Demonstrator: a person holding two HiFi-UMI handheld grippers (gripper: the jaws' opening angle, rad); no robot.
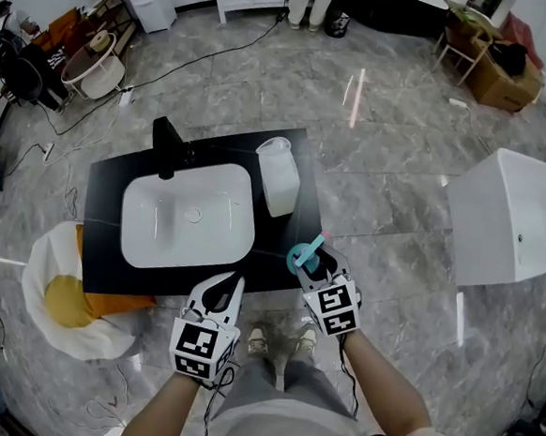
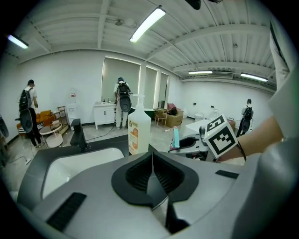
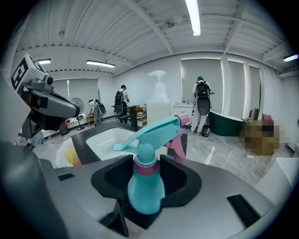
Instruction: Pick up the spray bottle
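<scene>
The teal spray bottle point(image 1: 306, 255) with a pink nozzle stands at the front right corner of the black counter point(image 1: 106, 185). My right gripper point(image 1: 304, 263) has it between its jaws. In the right gripper view both pads lie against the pink collar of the spray bottle point(image 3: 145, 186), so the right gripper point(image 3: 145, 170) is shut on its neck. My left gripper point(image 1: 229, 282) is at the counter's front edge, left of the bottle. The left gripper point(image 2: 152, 163) has its jaws together with nothing in them.
A white sink point(image 1: 138, 192) with a black faucet point(image 1: 166, 146) is set into the counter. A tall white bottle point(image 1: 278, 175) stands behind the spray bottle. On the floor lie an egg-shaped cushion point(image 1: 60, 294), a white tub point(image 1: 513, 217) and cables. People stand far off.
</scene>
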